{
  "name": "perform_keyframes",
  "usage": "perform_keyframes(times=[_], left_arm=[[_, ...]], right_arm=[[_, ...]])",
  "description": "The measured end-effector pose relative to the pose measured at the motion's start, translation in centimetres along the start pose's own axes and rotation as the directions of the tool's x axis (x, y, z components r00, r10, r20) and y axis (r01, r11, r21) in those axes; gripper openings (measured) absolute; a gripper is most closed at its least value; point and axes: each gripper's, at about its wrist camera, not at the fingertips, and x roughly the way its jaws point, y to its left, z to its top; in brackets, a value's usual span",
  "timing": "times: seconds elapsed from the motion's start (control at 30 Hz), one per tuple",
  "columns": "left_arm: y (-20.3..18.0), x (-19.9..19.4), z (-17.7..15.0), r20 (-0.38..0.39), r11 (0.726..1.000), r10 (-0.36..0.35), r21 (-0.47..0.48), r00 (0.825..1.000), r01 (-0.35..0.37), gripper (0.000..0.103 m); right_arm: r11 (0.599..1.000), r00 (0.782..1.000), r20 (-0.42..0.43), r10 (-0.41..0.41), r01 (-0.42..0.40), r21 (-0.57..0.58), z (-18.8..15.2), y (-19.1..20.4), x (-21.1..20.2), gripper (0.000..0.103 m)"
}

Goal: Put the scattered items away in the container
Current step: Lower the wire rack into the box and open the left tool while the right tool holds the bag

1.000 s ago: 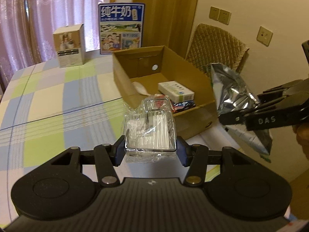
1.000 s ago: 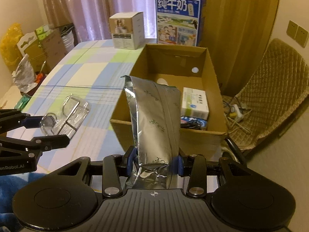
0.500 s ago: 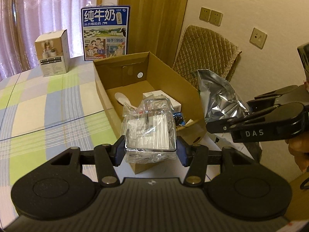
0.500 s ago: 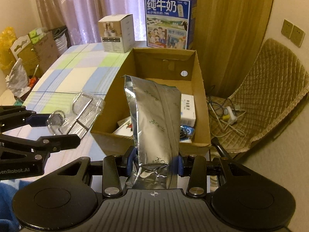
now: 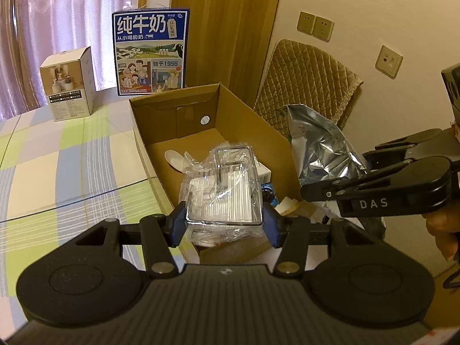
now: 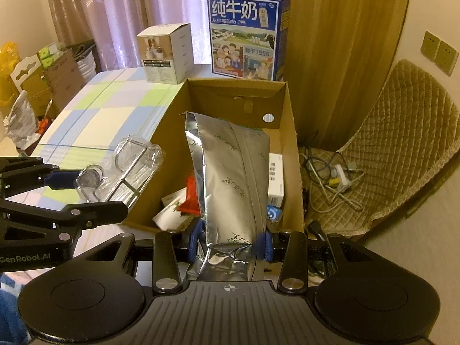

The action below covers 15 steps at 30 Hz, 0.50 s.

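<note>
1. Cardboard box (image 5: pixel 230 120) sits open on a checked tablecloth (image 5: pixel 72 155), seen from both wrist cameras; it is the container, and both held items hang over or just beside it

2. Left gripper (image 5: pixel 224 224) is clamped on a clear plastic packet of metal hardware (image 5: pixel 227 189), blue pads pressing both its sides; the packet hangs over the box's near left wall

3. Right gripper (image 6: pixel 231 244) is clamped on the lower end of a silver foil pouch (image 6: pixel 230 172), which stands upright over the box's near edge

4. Only the left wrist view shows part of the person's hand (image 5: pixel 442 230) behind the right gripper, a white spoon-like piece (image 5: pixel 175 158) on the box floor, and three wall sockets (image 5: pixel 314 27)

5. Only the right wrist view shows a red wrapper (image 6: pixel 191 195) in the box, a power strip with tangled cables (image 6: pixel 339 178) on the quilted chair (image 6: pixel 402 132), and bags and cartons (image 6: pixel 31 83) stacked beside the table; two sockets show here

6. Both views show one blue milk carton box (image 6: pixel 244 37) and one small white product box (image 6: pixel 165 54) standing behind the cardboard box, and one white medicine-style box (image 6: pixel 276 178) inside it

7. Counted: two grippers, two held items, one container, one chair
</note>
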Motion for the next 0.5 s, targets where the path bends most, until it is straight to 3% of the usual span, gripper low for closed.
perform_keyframes(times=[0.5], left_arm=[[2.5, 4.9, 3.2, -0.01, 1.0, 0.01, -0.017, 1.0, -0.01, 0.048]], right_arm=[[1.0, 1.0, -0.007, 0.009, -0.009, 0.015, 4.4, -1.8, 3.9, 0.039]])
